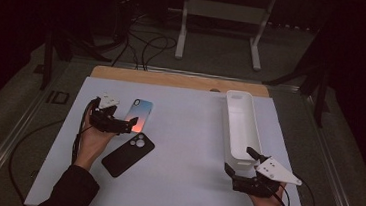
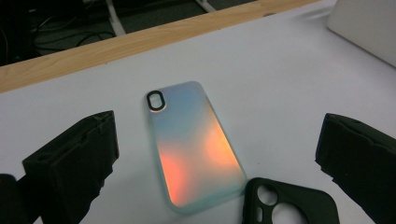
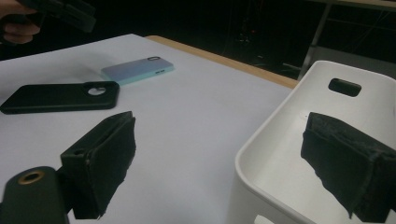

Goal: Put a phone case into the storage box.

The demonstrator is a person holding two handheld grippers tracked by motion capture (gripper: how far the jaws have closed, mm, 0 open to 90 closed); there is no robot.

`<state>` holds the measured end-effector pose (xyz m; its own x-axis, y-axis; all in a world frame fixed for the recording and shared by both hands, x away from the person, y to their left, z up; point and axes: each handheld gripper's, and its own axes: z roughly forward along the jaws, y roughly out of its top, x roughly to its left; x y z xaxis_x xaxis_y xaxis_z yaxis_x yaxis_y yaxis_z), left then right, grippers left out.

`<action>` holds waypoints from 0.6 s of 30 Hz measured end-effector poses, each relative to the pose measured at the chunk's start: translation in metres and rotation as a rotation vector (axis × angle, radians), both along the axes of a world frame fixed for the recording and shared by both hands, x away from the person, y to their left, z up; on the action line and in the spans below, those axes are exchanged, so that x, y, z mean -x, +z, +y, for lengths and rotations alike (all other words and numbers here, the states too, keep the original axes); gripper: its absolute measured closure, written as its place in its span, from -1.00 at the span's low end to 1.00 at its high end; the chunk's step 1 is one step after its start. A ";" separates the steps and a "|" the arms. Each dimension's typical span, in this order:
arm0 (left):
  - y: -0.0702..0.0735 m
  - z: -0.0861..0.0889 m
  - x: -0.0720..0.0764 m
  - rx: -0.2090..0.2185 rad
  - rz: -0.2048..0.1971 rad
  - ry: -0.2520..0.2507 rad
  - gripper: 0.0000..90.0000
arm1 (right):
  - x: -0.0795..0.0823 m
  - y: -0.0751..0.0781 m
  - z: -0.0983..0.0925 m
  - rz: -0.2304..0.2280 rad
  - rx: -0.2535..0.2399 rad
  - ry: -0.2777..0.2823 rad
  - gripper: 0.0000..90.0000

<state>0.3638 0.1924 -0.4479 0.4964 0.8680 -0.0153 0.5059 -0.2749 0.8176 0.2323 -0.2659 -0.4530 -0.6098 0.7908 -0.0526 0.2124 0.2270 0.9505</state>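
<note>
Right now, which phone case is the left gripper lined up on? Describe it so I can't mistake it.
On the white table, look at its left half, just ahead of the left gripper. The iridescent phone case lies flat there, pale blue with an orange glow, unlike the black phone case beside it.

L gripper (image 1: 128, 124) & R gripper (image 1: 239, 160), jaws wide apart, palms up.

Iridescent frosted case (image 2: 194, 144), matt black case (image 1: 128, 155), smooth white plastic bin (image 1: 240, 130).

Dim room: grey floor (image 1: 215, 50), black cables (image 1: 146, 44), apparently a white stand (image 1: 222, 16).
</note>
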 end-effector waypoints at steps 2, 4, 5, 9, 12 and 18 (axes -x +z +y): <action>-0.001 -0.001 -0.003 0.000 0.007 0.003 -1.00 | 0.000 0.000 0.000 0.000 -0.001 -0.002 -0.78; -0.002 -0.003 -0.005 -0.006 0.015 0.004 -1.00 | 0.000 0.000 0.000 0.000 -0.001 -0.002 -0.78; -0.003 -0.004 -0.007 -0.006 0.017 0.005 -1.00 | 0.000 0.000 0.000 0.000 -0.001 -0.002 -0.78; -0.006 -0.007 -0.012 -0.010 0.030 0.010 -1.00 | 0.000 0.000 0.000 0.001 -0.001 -0.001 -0.78; -0.009 -0.009 -0.016 -0.018 0.044 0.010 -1.00 | 0.000 0.000 0.000 0.002 0.000 -0.001 -0.78; -0.016 -0.011 -0.024 -0.025 0.087 0.022 -1.00 | 0.000 -0.001 0.000 0.003 0.000 -0.002 -0.78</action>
